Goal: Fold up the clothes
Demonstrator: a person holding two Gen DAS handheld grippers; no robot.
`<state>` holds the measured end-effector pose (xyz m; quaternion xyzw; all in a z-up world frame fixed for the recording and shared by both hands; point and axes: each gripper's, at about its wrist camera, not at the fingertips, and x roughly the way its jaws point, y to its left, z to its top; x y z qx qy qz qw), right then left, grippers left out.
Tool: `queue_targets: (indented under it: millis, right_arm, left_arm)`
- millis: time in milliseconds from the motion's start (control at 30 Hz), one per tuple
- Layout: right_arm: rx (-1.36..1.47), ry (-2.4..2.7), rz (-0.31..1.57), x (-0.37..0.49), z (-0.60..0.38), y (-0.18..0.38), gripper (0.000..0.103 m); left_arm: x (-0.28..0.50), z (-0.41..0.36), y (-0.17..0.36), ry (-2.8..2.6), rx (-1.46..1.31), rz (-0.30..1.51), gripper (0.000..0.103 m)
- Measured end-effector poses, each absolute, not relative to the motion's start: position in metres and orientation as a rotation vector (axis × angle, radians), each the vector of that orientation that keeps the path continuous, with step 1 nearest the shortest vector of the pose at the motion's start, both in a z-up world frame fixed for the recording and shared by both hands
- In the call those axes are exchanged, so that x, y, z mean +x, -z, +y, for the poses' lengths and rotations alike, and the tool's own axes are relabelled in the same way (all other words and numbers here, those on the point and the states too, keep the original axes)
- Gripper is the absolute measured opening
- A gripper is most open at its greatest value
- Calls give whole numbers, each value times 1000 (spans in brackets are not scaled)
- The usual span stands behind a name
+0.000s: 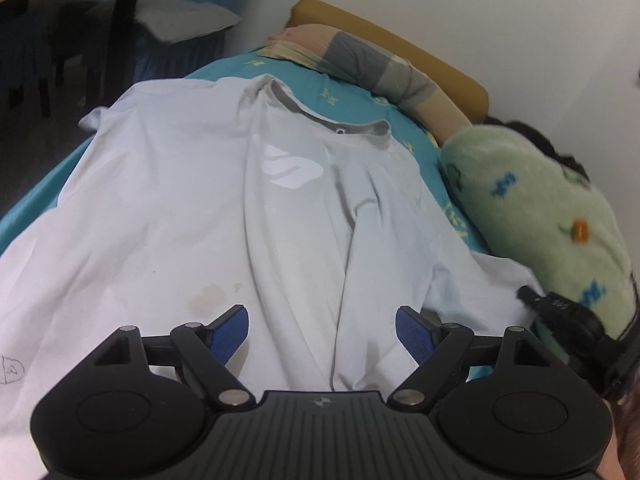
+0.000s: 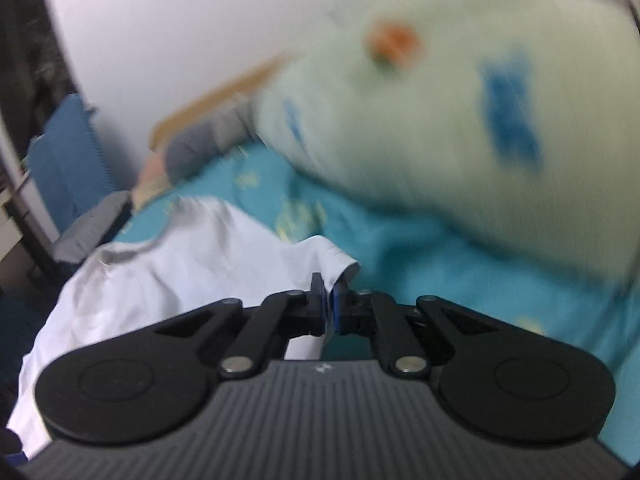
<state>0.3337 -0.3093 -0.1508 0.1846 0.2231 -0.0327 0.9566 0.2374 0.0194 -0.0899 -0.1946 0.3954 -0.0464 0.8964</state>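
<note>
A pale grey T-shirt [image 1: 224,216] with a white chest logo [image 1: 291,169] lies spread on the teal bedsheet [image 1: 344,96], collar away from me. My left gripper [image 1: 322,330] hovers open over the shirt's lower middle, blue pads wide apart with nothing between them. In the right wrist view, my right gripper [image 2: 329,300] is shut on the hemmed edge of a sleeve of the same T-shirt [image 2: 168,264]. The other gripper's black body [image 1: 568,320] shows at the right edge of the left wrist view, beside that sleeve.
A fluffy light-green garment [image 1: 532,208] with blue and orange marks lies on the bed's right side, blurred in the right wrist view [image 2: 460,120]. A striped grey-beige cloth [image 1: 376,64] lies along the mustard headboard [image 1: 400,44]. Dark floor and furniture [image 1: 60,60] lie left.
</note>
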Motion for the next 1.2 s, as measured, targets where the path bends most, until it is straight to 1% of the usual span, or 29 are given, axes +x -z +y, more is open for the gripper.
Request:
queue_targets:
  millis: [133,267,367,467,600,633,667,700,733,767,800,933,1067,1200]
  right_arm:
    - [214,71,336,345,-308,96,6]
    - [111,143,300,384,-331,57,6]
    - [-3,216,330,424,-346,44,6]
    - [-63,277,366,455,-360,45,6]
    - [-28,231,379,458,-368,56,8]
    - [-2,216,387,450,-367,57,11]
    - [24,202,394,442,-366,59,31]
    - [51,187,402,433,-366,61,46]
    - [80,169,412,420,-365,62,75]
    - [109,150,422,407,-365,64,86]
    - [139,131,424,388,-364,63,84]
    - [251,98,464,309,-356,55,84]
    - [351,59,454,219,-346,50,85]
    - [425,77,454,162,-344,51,85]
  left_arm:
    - [242,27,93,100,-446,811,83]
    - [243,20,95,126,-415,803,83]
    - [245,14,101,146,-397,816,83]
    - [250,9,108,153,-380,831,83]
    - [256,6,115,175,-375,859,83]
    - [257,5,117,188,-374,864,83]
    - [258,5,117,199,-372,867,83]
    - [258,4,117,207,-367,869,83]
    - [257,4,117,215,-362,872,83]
    - [256,3,116,222,-357,875,83]
    - [255,3,115,230,-357,879,83]
    - [247,5,115,266,-385,911,83]
    - [230,5,118,317,-397,999,82]
    - [195,-1,118,374,-375,1075,78]
